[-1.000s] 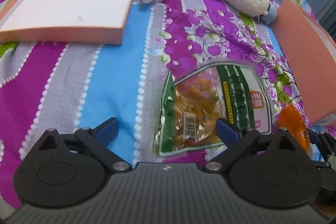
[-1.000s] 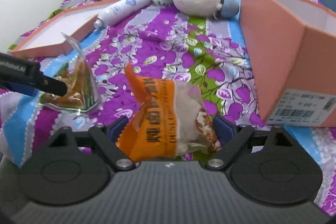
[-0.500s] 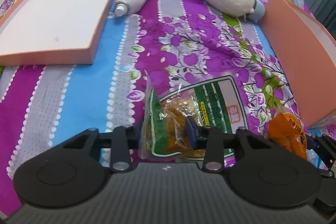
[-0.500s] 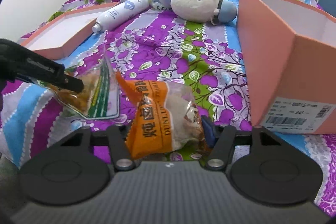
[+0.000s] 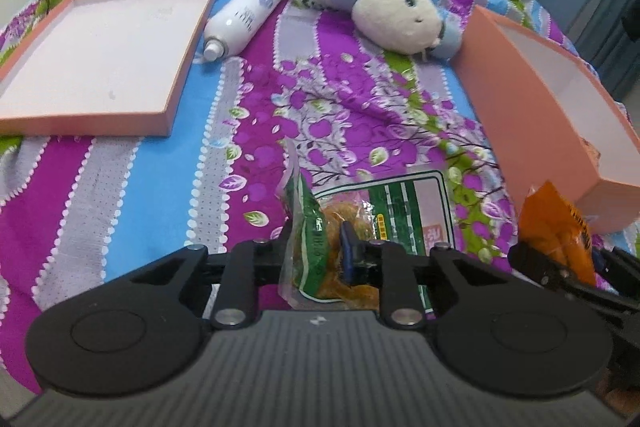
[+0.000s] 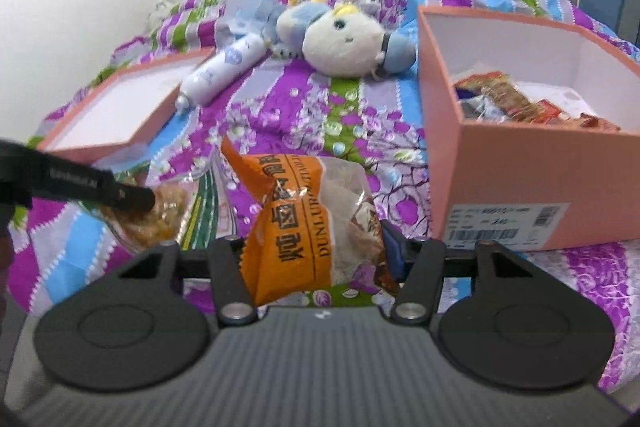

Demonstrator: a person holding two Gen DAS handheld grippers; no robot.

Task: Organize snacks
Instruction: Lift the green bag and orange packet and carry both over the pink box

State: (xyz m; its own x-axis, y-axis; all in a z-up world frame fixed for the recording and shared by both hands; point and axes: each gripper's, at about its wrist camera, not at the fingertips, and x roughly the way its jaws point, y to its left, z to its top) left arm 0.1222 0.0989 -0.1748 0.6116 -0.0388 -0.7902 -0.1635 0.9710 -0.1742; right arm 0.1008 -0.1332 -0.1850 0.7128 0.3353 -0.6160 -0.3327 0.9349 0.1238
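My left gripper [image 5: 318, 239] is closing its jaws on a green snack bag [image 5: 400, 203] of yellow pieces, and the pads pinch its crumpled left end. The bag hangs just above the bedspread. My right gripper [image 6: 316, 247] is shut on an orange and clear snack bag [image 6: 288, 211], held upright between its fingers. That orange bag [image 5: 556, 227] also shows at the right edge of the left wrist view. The green bag [image 6: 168, 211] and a left finger [image 6: 100, 187] appear at the left of the right wrist view.
An open pink box [image 6: 520, 163] with several snacks inside stands to the right. Its shallow pink lid [image 5: 100, 39] lies at the far left. A white spray bottle [image 5: 248, 15] and a plush toy [image 5: 396, 11] lie at the back of the striped floral bedspread [image 5: 120, 187].
Both grippers went from wide open to closed, the left on the green bag and the right on the orange bag. Both have risen, lifting the bags off the bedspread.
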